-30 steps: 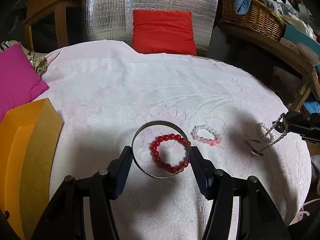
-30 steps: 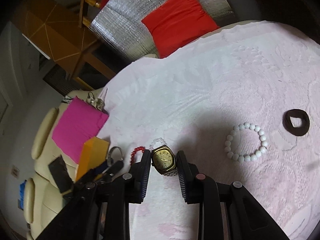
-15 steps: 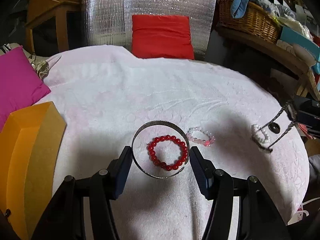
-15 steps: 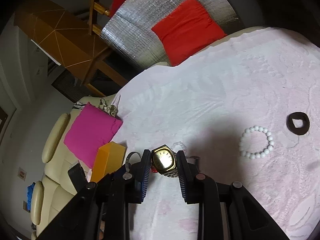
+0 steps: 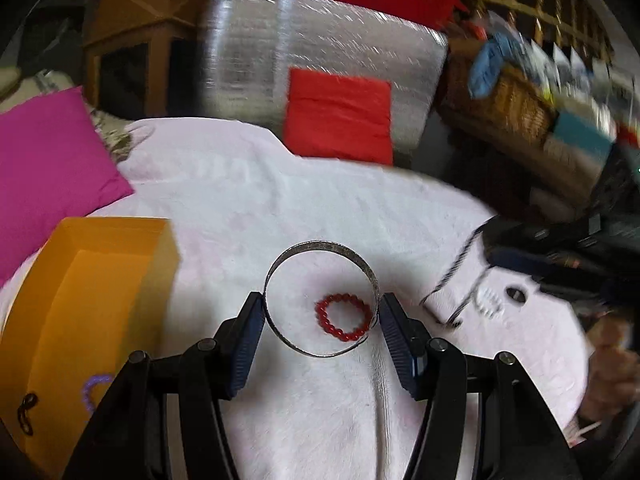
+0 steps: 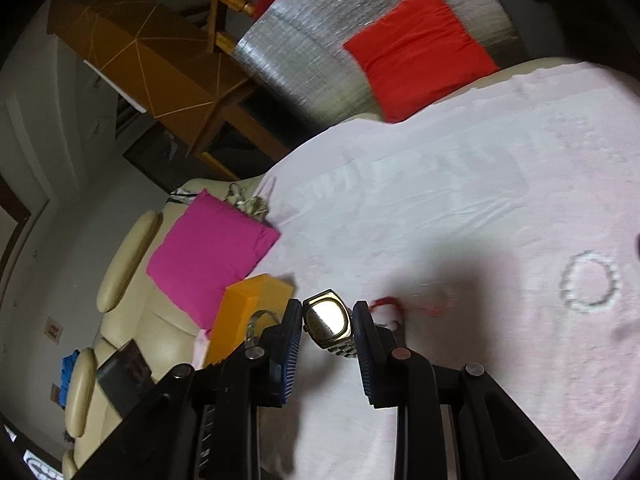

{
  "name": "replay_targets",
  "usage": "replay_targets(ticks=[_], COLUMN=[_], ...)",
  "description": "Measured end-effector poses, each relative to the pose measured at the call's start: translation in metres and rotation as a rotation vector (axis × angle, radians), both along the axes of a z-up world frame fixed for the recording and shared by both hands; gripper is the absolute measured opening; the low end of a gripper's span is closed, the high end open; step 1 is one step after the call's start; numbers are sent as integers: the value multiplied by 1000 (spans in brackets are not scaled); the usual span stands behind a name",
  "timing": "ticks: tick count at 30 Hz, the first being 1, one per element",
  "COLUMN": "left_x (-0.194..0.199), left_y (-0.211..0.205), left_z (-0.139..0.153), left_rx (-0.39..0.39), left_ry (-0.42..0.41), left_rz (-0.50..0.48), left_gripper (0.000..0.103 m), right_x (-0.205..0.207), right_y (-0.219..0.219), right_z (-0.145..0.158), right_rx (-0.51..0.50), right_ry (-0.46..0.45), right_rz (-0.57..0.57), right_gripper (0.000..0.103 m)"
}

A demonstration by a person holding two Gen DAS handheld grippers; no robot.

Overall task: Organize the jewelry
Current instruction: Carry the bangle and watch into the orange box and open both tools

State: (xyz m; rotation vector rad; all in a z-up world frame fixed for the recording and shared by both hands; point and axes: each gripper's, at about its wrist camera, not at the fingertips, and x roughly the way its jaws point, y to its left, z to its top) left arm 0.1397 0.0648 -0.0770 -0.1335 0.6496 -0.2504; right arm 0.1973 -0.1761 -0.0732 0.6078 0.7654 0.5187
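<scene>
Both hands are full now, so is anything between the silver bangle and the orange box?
Nothing visible. The left gripper holds the bangle above the cloth, and the box sits open to its left with bare cloth between. The red bracelet lies below, seen through the bangle.

My left gripper (image 5: 322,316) holds the bangle (image 5: 320,298) above the beaded bracelet (image 5: 342,317); the box (image 5: 80,312) sits left of it.

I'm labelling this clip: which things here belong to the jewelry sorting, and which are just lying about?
Job: silver bangle in left gripper; gold watch in right gripper; red bead bracelet; white bead bracelet; orange box.

Lying about: pink cushion; red cushion; wicker basket.
</scene>
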Motion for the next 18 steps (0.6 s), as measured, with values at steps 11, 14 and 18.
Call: replay_targets(ticks=[11,14,18], left_x=[-41,-43,-34], left_y=[148,174,197], left_z=[5,-21,-62], left_rx=[100,121,92], left_ry=[72,141,262], left_rz=[287,324,344], left_gripper=[61,61,61], right_x=[50,67,97], right_y=[176,225,281], right_z=[35,25,-5], right_rx=[1,1,-67], right_ry=[-25,-3,47], right_rz=[224,257,260], right_gripper=[28,28,28])
